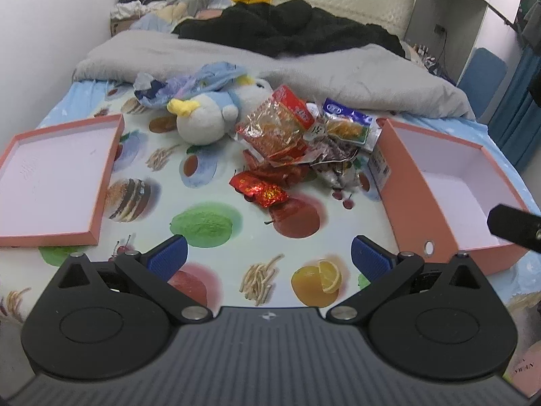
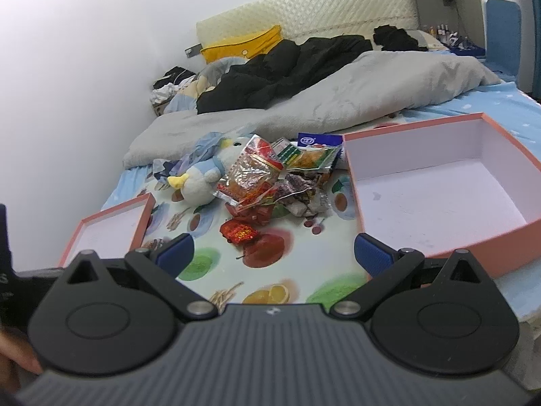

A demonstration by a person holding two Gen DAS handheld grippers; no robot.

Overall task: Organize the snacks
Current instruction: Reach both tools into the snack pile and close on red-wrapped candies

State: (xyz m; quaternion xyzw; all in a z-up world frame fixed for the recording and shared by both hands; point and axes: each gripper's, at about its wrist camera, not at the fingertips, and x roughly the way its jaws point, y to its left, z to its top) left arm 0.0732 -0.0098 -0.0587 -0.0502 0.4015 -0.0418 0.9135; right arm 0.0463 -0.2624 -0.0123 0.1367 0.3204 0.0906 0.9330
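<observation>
A pile of snack packets (image 1: 297, 142) lies on the fruit-print sheet, also in the right wrist view (image 2: 270, 176). A small red foil packet (image 1: 258, 191) lies nearest me, also in the right wrist view (image 2: 240, 231). An empty pink box (image 1: 449, 186) stands right of the pile, also in the right wrist view (image 2: 436, 193). Its pink lid (image 1: 50, 176) lies to the left, also in the right wrist view (image 2: 108, 226). My left gripper (image 1: 268, 258) is open and empty, short of the pile. My right gripper (image 2: 274, 253) is open and empty too.
A blue and white plush penguin (image 1: 209, 111) lies against the pile's left side. A grey duvet (image 1: 270, 61) and black clothes (image 1: 287, 27) cover the far half of the bed. A wall runs along the left.
</observation>
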